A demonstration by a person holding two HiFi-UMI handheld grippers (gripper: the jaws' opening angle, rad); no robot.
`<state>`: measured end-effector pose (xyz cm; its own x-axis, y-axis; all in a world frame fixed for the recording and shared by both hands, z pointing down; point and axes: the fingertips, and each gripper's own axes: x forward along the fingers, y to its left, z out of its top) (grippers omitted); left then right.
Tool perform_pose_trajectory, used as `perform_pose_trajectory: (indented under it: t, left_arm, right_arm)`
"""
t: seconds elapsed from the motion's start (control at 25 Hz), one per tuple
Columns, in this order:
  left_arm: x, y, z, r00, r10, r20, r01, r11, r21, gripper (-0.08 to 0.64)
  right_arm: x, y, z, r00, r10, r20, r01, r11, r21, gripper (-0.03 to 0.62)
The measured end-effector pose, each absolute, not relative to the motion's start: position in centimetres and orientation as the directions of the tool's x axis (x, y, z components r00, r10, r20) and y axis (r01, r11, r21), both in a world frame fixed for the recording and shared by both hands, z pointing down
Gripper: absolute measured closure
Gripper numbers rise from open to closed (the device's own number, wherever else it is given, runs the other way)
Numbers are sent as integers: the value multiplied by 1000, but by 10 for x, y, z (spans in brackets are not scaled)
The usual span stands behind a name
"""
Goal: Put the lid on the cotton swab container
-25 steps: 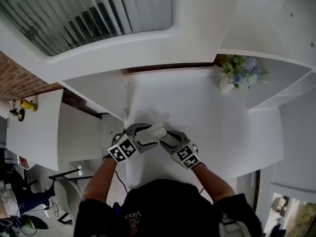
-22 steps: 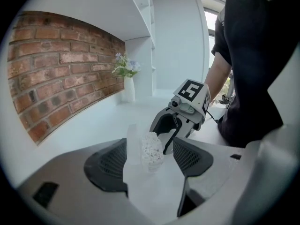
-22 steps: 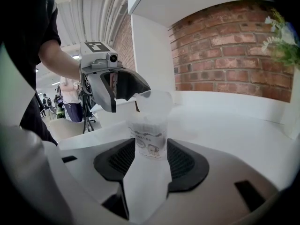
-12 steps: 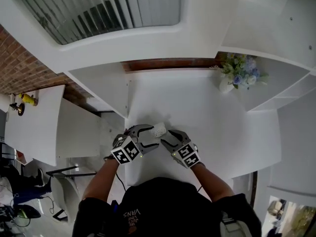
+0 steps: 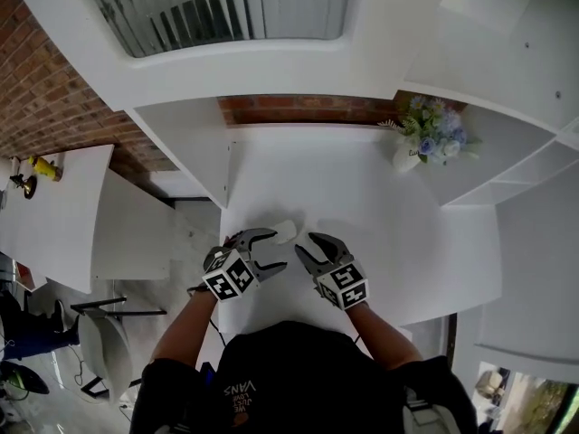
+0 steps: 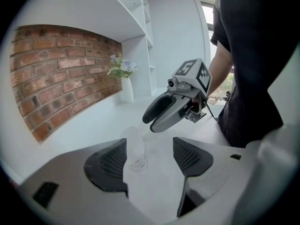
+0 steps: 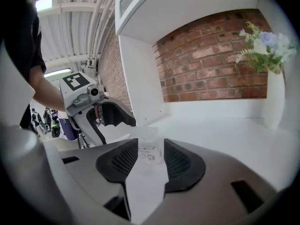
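Observation:
A small clear cotton swab container (image 5: 285, 231) stands upright on the white table (image 5: 362, 197). I cannot make out whether its lid is on. My left gripper (image 5: 279, 250) is open; in the left gripper view the container (image 6: 136, 150) stands just ahead of the left pad (image 6: 108, 162), untouched. My right gripper (image 5: 302, 242) is open and a little back from the container. Its jaws have just been closing with nothing between them. In the right gripper view the container (image 7: 150, 148) shows beyond the narrow gap, with the left gripper (image 7: 110, 125) behind it.
A white vase of flowers (image 5: 423, 143) stands at the table's far right corner by the brick wall (image 5: 298, 108). A white partition (image 5: 194, 161) borders the table on the left. The table's front edge lies just under my hands.
The right gripper has pulled back from the container and lifted, its jaws narrower. The left gripper has shifted slightly. The container now stands free of both.

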<state>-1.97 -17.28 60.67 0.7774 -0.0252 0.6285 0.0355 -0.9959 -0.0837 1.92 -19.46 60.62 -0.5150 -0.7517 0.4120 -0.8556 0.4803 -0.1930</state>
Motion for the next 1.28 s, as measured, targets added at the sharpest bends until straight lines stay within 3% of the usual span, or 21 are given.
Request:
perform_pose_trajectory:
  t: [0.36, 0.64, 0.96, 1.28]
  left_arm:
    - [-22, -168, 608, 787, -87, 611, -48, -996, -79, 268]
    - [-20, -166, 613, 778, -121, 616, -81, -992, -92, 268]
    - [-19, -167, 613, 798, -155, 583, -148, -987, -60, 268]
    - [-33, -190, 587, 830, -333, 448, -400, -915, 61, 268]
  right_arm:
    - [15, -201, 587, -533, -743, 405, -841, 516, -160, 476]
    - [3, -215, 586, -568, -719, 401, -811, 572, -123, 557]
    - [-7, -219, 599, -587, -687, 429, -791, 598, -124, 583]
    - [-7, -219, 603, -590, -684, 429, -788, 604, -122, 583]
